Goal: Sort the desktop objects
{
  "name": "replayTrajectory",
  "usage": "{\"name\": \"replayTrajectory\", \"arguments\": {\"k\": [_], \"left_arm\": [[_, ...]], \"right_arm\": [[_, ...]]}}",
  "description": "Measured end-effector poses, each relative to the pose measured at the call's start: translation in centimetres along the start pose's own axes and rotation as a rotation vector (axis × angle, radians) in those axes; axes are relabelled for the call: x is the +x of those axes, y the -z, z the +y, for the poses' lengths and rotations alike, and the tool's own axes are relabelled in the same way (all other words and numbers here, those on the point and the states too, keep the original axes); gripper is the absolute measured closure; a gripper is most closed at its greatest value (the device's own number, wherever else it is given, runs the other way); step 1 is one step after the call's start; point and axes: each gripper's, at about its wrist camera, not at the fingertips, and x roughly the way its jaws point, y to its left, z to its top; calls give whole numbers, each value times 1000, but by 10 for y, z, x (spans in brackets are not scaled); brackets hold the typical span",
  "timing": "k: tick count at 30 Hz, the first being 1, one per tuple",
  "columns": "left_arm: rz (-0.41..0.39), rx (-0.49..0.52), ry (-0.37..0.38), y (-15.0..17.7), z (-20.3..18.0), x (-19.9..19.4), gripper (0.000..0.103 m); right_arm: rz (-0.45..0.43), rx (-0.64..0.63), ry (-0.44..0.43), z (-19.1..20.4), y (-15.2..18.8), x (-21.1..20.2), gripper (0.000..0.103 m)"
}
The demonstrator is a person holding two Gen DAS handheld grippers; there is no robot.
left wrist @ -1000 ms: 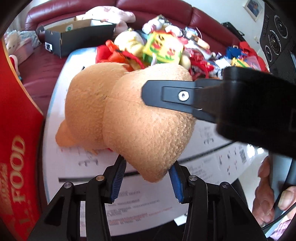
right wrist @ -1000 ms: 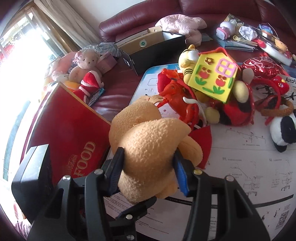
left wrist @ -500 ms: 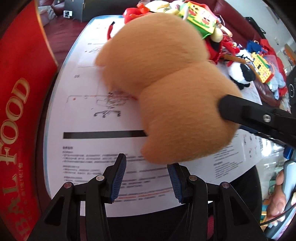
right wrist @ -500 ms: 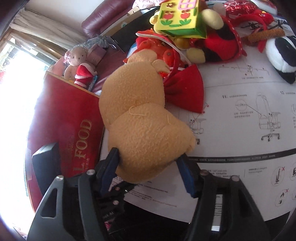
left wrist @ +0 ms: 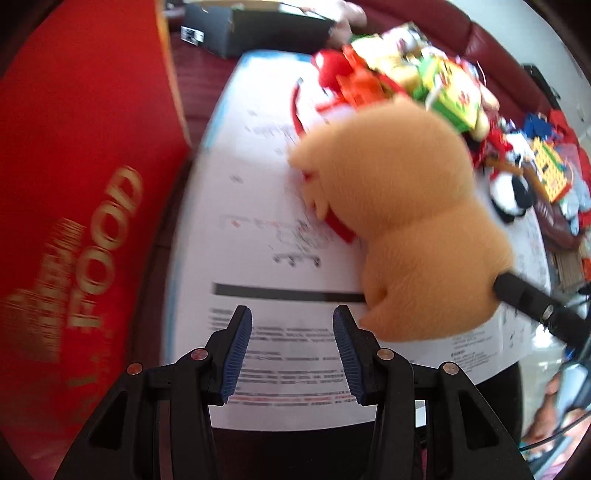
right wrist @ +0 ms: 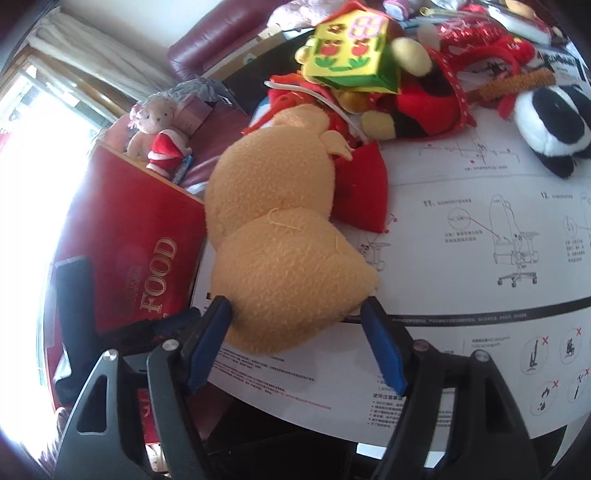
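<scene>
A tan plush toy [left wrist: 406,221] lies on the white instruction sheet [left wrist: 258,206], with a red bow [right wrist: 364,192] under its far side. My left gripper [left wrist: 291,317] hovers open over the sheet, just left of the plush's near end, with nothing between its blue pads. In the right wrist view the plush's [right wrist: 280,240] near end sits between the jaws of my right gripper [right wrist: 297,306]. These jaws are opening. The left pad still brushes the fur and the right pad stands clear of it. One right finger [left wrist: 532,299] shows behind the plush.
A tall red box [left wrist: 92,166] printed "FOOD" stands along the sheet's left edge. A toy pile fills the far side, with a felt house [right wrist: 351,48] and a panda plush [right wrist: 550,122]. Beyond it lies a black shoebox [left wrist: 251,26]. A hand [left wrist: 554,406] shows at lower right.
The plush has come down onto the sheet. My left gripper has slid off its tip and away to the left. The right jaws have widened around it.
</scene>
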Motion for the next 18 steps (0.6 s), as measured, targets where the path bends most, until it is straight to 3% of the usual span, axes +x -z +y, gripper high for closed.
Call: {"name": "replayTrajectory", "arguments": {"k": [7,14,18], "left_arm": [[-42,-58,17,-13,14,-22,56],[-36,78,-20,-25,-21,-3,56],[-8,95,-17,-25,-28,11,56]], "right_arm": [[-79,-88,-66,22,-10,-9,29],[-120,-106,-79,41,-33,-11,29],[-94,-123,-123,55,-39,-9,29]]}}
